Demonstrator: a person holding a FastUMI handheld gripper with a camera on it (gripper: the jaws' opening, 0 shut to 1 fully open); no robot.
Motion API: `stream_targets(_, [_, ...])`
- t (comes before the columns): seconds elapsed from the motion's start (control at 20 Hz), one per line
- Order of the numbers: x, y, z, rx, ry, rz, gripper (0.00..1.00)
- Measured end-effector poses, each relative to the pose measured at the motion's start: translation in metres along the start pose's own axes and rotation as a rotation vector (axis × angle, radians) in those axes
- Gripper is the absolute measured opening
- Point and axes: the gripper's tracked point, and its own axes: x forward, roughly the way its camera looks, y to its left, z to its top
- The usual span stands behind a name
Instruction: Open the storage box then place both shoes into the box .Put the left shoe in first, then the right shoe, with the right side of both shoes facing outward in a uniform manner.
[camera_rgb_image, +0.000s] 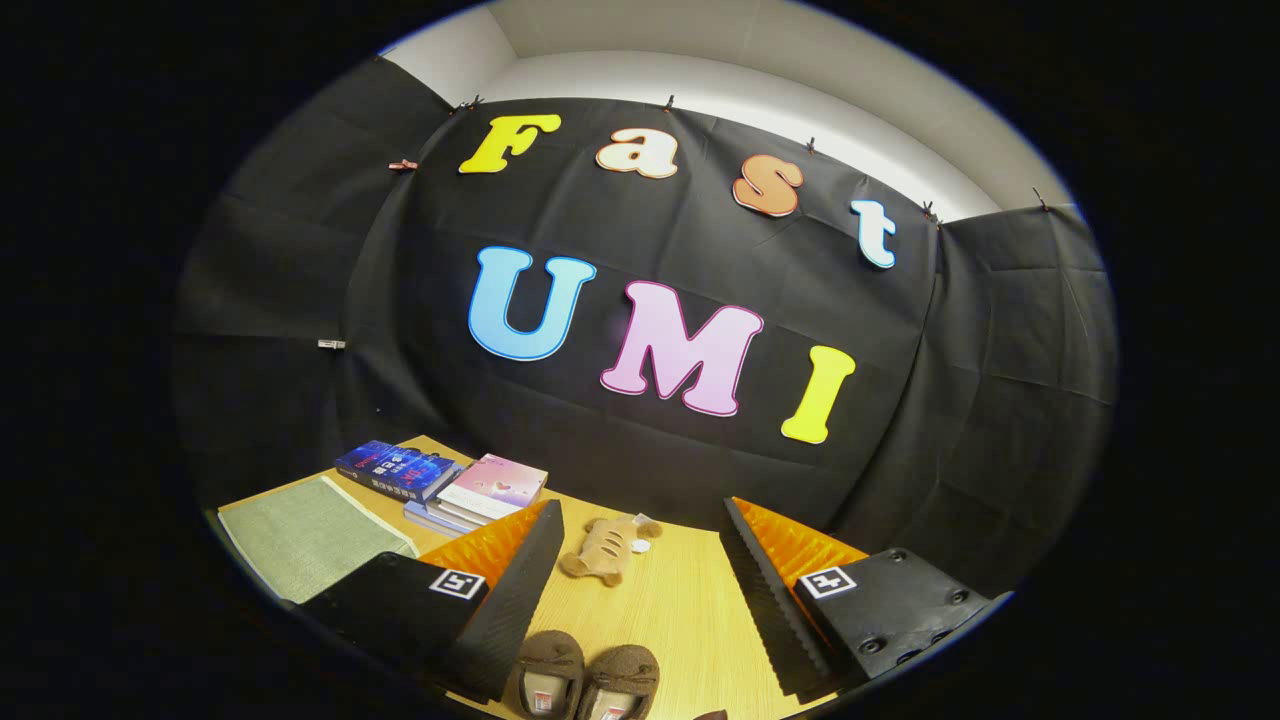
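Wide-spread gripper (640, 590), shoes (588, 682) between fingers, plush toy (607, 548) ahead

The tool (640, 570) hangs tilted above the table, fingers (520, 590) spread wide, gripping nothing.

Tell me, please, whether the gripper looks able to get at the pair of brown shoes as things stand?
Probably yes. The gripper is open, its fingers spread wide, and the brown shoes sit side by side on the wooden table between them, close in. Nothing lies across them; the plush toy is farther ahead.
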Motion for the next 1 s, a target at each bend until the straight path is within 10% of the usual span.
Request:
stream_targets(0.7, [-0.005, 0.014, 0.004, -0.026, -0.020, 0.047, 0.98])
stream_targets(1.0, [-0.014, 0.082, 0.003, 0.092, 0.018, 0.369, 0.98])
